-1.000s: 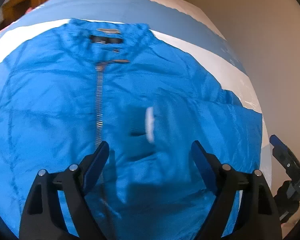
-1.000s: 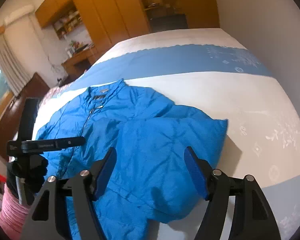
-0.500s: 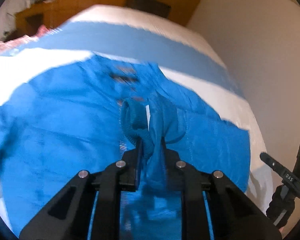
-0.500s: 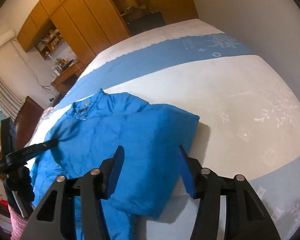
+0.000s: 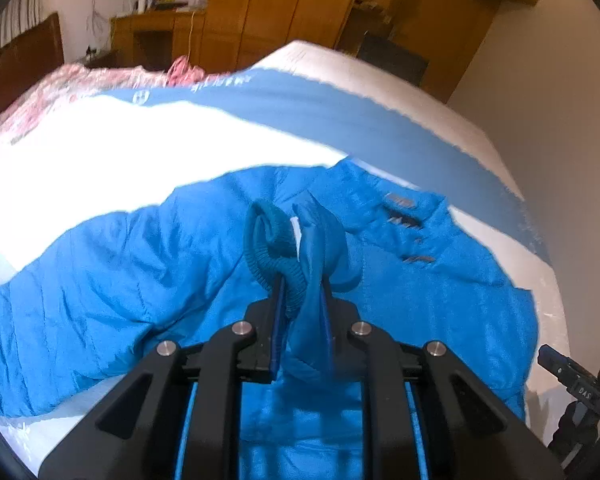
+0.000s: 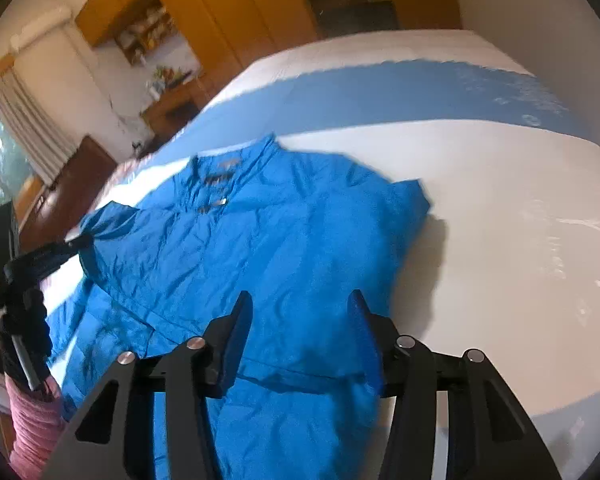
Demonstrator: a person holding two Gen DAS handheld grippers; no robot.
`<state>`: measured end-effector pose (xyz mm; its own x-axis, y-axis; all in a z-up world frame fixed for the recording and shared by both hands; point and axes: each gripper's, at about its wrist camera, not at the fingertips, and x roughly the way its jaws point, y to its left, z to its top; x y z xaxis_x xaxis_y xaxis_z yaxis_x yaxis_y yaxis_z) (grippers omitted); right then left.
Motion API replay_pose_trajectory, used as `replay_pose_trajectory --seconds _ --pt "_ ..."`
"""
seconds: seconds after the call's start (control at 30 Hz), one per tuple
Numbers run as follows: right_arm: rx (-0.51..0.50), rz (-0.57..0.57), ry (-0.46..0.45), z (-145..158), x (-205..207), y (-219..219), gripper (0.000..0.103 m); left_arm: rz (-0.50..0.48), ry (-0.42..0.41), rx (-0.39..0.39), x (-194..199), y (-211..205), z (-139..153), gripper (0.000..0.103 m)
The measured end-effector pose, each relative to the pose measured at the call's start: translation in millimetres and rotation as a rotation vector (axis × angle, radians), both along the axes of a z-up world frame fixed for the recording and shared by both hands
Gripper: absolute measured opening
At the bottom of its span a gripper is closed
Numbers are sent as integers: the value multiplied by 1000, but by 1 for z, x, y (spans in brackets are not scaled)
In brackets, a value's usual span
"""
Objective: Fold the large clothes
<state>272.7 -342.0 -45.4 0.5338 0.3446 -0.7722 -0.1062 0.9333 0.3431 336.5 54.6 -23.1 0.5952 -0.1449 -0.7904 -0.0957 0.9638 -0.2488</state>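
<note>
On your left, the left gripper [image 5: 300, 280] has gone from wide open over the flat front a second ago to clenched on the ribbed knit cuff [image 5: 274, 250] of the blue jacket [image 5: 112, 264], and the sleeve now trails up from the body. That looks like the sleeve fold getting under way.

The jacket lies spread on the white bedspread [image 6: 500, 208] with its 1 blue band, collar away from you. The shell is thin, shiny and finely creased, likely slippery; the cuff is thicker and gives better purchase.

On your right, the right gripper [image 6: 300, 320] is closing, but its jaws stand apart above the folded sleeve, gripping nothing yet.
</note>
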Motion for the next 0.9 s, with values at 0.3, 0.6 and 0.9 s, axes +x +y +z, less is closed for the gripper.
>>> replay_pose_trajectory --seconds 0.3,0.6,0.9 --pt "-27 6 82 -37 14 12 43 16 111 40 14 14 -52 21" --pt "-35 6 67 -36 9 17 44 44 109 74 5 24 -45 34" --pt "-53 -22 25 -4 35 49 44 -14 -16 146 -3 -28 7 42"
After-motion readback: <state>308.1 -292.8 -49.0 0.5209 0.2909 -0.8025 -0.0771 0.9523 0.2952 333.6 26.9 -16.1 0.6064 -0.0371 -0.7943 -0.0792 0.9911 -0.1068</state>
